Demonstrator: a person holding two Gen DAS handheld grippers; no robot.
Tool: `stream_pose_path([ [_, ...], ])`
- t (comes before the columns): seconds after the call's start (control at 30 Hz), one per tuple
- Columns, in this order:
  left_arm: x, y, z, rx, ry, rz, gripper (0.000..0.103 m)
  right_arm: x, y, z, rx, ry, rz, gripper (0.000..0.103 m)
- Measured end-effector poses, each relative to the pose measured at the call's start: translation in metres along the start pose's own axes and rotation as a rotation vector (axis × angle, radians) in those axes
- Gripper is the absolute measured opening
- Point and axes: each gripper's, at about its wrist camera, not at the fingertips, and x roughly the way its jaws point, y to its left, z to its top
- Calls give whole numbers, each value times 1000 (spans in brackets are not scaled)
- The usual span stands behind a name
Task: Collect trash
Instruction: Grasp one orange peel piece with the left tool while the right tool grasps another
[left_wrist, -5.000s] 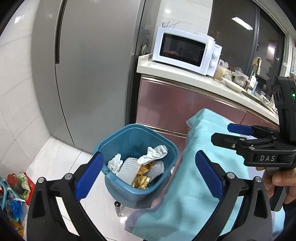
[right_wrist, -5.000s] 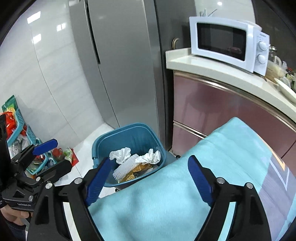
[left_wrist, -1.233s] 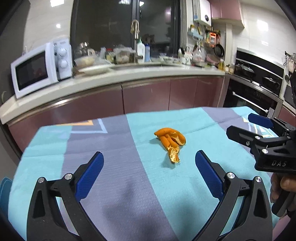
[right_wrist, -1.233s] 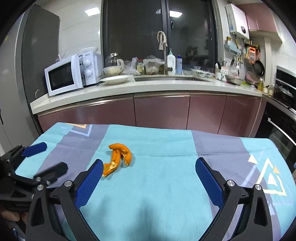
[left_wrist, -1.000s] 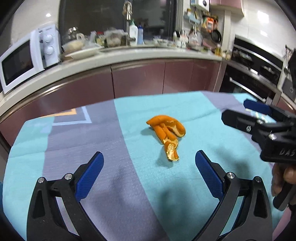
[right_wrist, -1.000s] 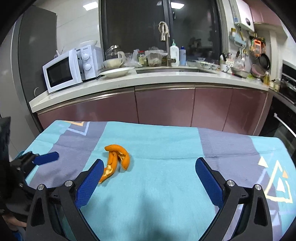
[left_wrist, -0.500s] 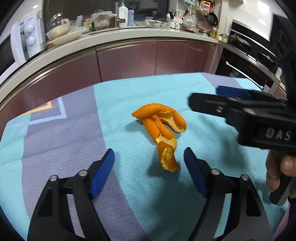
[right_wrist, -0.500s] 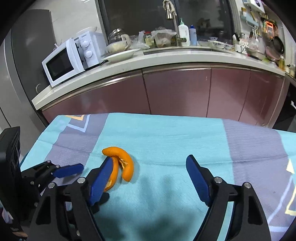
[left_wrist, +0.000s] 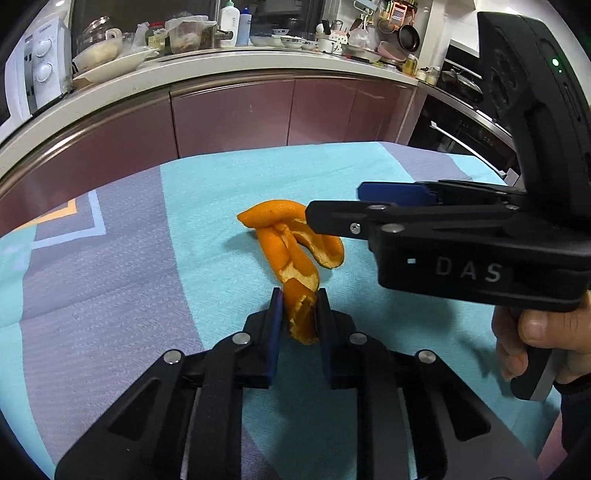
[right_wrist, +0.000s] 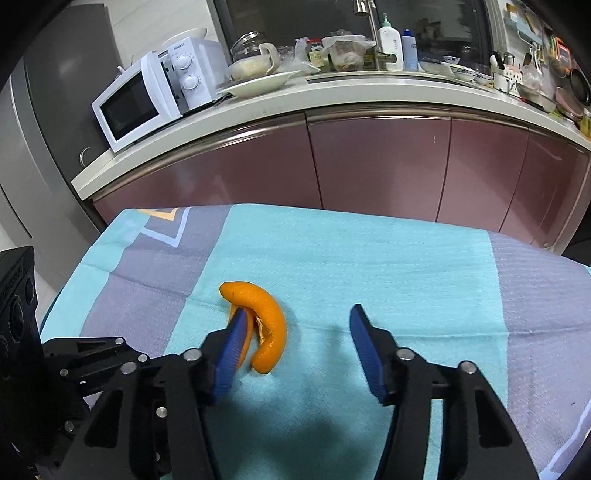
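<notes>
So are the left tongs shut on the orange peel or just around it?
Shut on it, still closing. The left tongs press both blue pads against the near end of the orange peel, which lies on the teal cloth.

Your orange peel (left_wrist: 291, 251) lies mid tablecloth (left_wrist: 110, 266); counter (right_wrist: 332, 92) behind it, microwave (right_wrist: 147, 99) on counter's left end.

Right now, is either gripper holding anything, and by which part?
The left gripper pinches the orange peel by its near tip. The right gripper's jaws are closing around the peel's far curl, with no grip yet.
</notes>
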Motion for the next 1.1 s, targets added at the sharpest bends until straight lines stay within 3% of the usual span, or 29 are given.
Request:
stream_pose_path([
  [0.3,-11,9,-11,-33,-16,-2,15,12,8,1,-28,38,25,35],
  [0.57,-12,11,-12,-49,-11,1,14,21,19,-1,-76,83,47,14],
  [0.8,-21,17,-17,-69,-20,7,14,9,18,-5,-54,60,46,9],
  [1.1,-65,11,-34,-72,-81,-2,14,-20,29,-6,-36,-9,21,8],
])
